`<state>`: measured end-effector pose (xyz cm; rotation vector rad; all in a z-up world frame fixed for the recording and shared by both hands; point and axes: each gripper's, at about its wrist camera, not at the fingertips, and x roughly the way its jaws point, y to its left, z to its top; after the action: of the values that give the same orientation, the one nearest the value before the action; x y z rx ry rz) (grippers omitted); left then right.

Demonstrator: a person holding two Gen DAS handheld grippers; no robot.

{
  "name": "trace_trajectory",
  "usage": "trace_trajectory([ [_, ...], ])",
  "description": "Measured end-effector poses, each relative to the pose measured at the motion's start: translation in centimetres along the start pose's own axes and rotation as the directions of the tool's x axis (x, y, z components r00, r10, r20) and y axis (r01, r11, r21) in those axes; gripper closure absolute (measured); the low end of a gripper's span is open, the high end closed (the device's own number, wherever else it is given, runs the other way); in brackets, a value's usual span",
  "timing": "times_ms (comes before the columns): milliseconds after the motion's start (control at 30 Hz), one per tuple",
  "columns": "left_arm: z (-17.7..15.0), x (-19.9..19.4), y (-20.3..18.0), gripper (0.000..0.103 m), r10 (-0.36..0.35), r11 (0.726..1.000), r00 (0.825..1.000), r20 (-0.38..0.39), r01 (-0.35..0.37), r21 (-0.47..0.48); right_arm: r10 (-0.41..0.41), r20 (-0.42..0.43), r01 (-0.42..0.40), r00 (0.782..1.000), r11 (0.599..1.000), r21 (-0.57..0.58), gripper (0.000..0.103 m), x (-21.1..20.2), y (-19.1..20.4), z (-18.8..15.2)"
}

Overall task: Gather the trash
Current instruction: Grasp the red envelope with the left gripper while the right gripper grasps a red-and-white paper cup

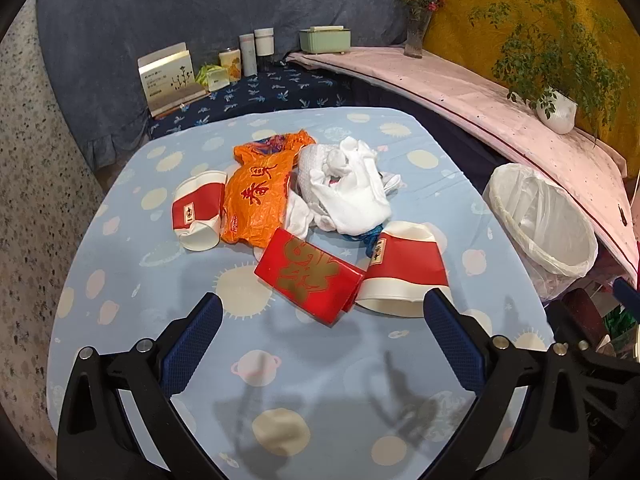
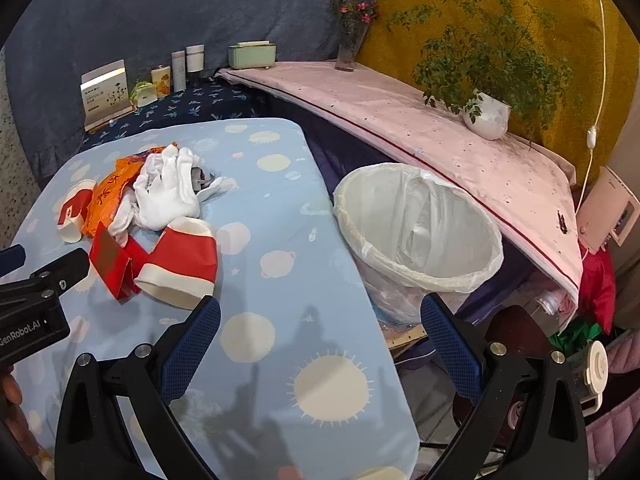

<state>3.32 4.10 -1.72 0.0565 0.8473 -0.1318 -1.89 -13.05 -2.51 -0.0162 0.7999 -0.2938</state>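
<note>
Right, both my grippers hang over the table [image 1: 120, 320], left gripper [image 1: 320, 316] and right gripper [image 2: 320, 316] with jaws spread, holding nothing. Nearest my left: the red packet [image 1: 308, 276] and a cup [image 1: 404, 268], touching. Beyond, the orange bag [image 1: 256, 196], gloves [image 1: 344, 184], another cup [image 1: 198, 210]. Bin [image 2: 416, 236] waits beside the table edge, seemingly empty. Nothing collected yet, I reckon; next, close on that packet.

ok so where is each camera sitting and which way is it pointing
Left wrist: on the left gripper, jaws open, looking forward over the blue spotted tablecloth at the trash pile, nearest the red and gold paper envelope.
Right wrist: on the right gripper, jaws open, facing the white plastic-lined bin; the left gripper's black body shows at its left edge.
Shared: tablecloth, trash pile, bin, potted green plant.
</note>
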Motion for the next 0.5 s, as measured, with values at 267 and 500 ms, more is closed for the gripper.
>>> trace_trajectory([
  [267,0.2,3.0,3.6,0.007,0.004,0.998,0.999,-0.044,-0.007,-0.065,0.057,-0.036,-0.059,0.998,0.997,-0.044,0.007,2.8,3.4,-0.7],
  [500,0.3,5.2,5.8,0.007,0.011,0.993,0.996,-0.087,-0.021,-0.12,0.127,-0.089,-0.133,0.988,0.989,-0.063,0.013,5.6,6.1,-1.1],
])
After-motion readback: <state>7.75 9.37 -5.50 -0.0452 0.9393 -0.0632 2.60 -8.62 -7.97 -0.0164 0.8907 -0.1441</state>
